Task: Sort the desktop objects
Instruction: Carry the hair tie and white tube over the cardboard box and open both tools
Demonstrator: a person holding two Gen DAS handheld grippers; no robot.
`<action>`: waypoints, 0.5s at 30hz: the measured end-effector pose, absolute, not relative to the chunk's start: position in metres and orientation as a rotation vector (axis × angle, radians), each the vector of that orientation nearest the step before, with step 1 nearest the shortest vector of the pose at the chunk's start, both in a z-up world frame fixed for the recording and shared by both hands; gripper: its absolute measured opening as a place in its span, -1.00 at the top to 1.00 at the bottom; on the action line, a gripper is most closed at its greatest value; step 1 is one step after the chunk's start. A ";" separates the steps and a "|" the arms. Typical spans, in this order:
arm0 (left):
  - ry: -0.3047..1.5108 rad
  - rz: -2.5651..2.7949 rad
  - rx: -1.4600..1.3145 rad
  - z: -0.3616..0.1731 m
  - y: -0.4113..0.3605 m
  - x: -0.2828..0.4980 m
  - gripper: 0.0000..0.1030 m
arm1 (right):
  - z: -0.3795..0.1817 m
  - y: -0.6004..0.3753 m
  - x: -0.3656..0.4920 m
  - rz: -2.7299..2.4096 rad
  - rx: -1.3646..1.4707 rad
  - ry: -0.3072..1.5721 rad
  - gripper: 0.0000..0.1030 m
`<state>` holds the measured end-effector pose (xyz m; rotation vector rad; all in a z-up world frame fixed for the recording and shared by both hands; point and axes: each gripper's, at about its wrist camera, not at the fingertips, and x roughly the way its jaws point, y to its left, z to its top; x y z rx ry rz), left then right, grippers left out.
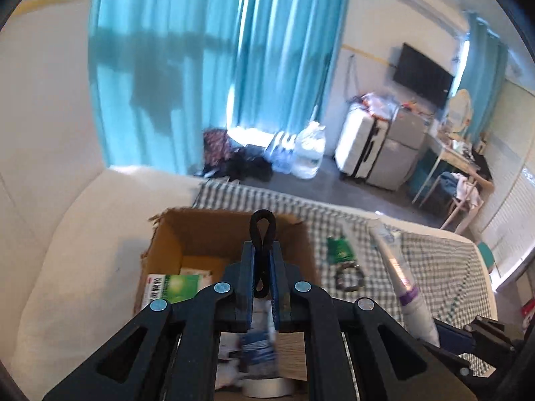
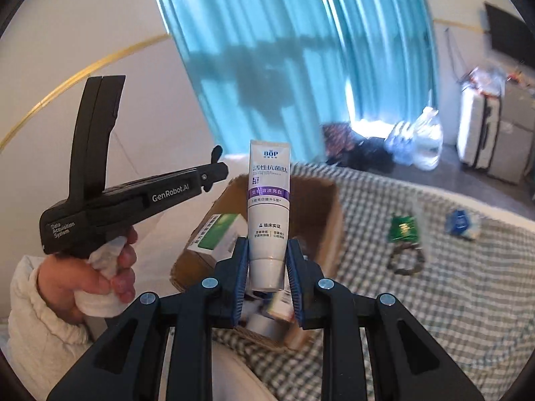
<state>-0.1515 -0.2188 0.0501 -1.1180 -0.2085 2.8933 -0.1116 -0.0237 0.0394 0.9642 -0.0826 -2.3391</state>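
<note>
1. Left wrist view: left tongs point(image 1: 262, 267) clamped on a thin black hair tie point(image 1: 262, 234), its loop poking up past the tips. Hanging above an open cardboard box point(image 1: 174, 230) that sits on a bed with a checked sheet point(image 1: 434, 260).
2. Inside the box: a green-and-white medicine carton point(image 1: 174, 288), more packets, blurred. On the sheet to the right: a small green packet point(image 1: 340, 248), a dark beaded bracelet point(image 1: 349, 277). Toothpaste tube point(image 1: 406, 280) held at lower right by the right tongs point(image 1: 456, 336).
3. Risk here: thin, stretchy tie pinched by very little material; could slip out or snag on a pad at release and miss the box.
4. Right wrist view: right tongs point(image 2: 267, 260) gripping the white toothpaste tube point(image 2: 269, 214) near its cap end, tube upright above the box point(image 2: 321, 200). Left tongs point(image 2: 214, 167) at left, in a hand point(image 2: 97, 274).
5. Risk here: long tube held only at the bottom; likely to pivot or tip between the pads, landing on the box rim or sheet.
6. Both tongs close together over one box; collision possible. Blue packet point(image 2: 459, 222) on the sheet, well apart.
</note>
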 end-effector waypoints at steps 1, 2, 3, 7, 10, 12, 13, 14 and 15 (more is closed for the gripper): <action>-0.202 2.894 -1.139 0.044 -0.225 -0.158 0.84 | 0.031 -0.034 -0.123 -2.327 0.994 -0.070 0.57; -0.193 2.895 -1.155 0.038 -0.230 -0.163 0.84 | 0.026 -0.040 -0.130 -2.320 1.009 -0.064 0.56; -0.181 2.892 -1.171 0.032 -0.236 -0.169 0.84 | 0.021 -0.046 -0.136 -2.312 1.020 -0.061 0.56; -0.156 2.881 -1.248 0.011 -0.246 -0.197 0.84 | -0.004 -0.057 -0.167 -2.298 1.075 -0.100 0.55; -0.150 2.862 -1.294 -0.003 -0.249 -0.213 0.80 | -0.015 -0.054 -0.185 -2.281 1.090 -0.190 0.28; -0.125 2.854 -1.328 -0.013 -0.250 -0.223 0.58 | -0.017 -0.050 -0.188 -2.313 1.082 -0.199 -0.06; -0.115 2.856 -1.342 -0.018 -0.250 -0.228 0.18 | -0.017 -0.047 -0.190 -2.333 1.075 -0.199 -0.06; -0.111 2.865 -1.356 -0.022 -0.251 -0.231 -0.32 | -0.017 -0.040 -0.191 -2.357 1.064 -0.206 -0.06; -0.119 2.875 -1.359 -0.025 -0.252 -0.232 -0.49 | -0.016 -0.033 -0.192 -2.380 1.054 -0.218 -0.07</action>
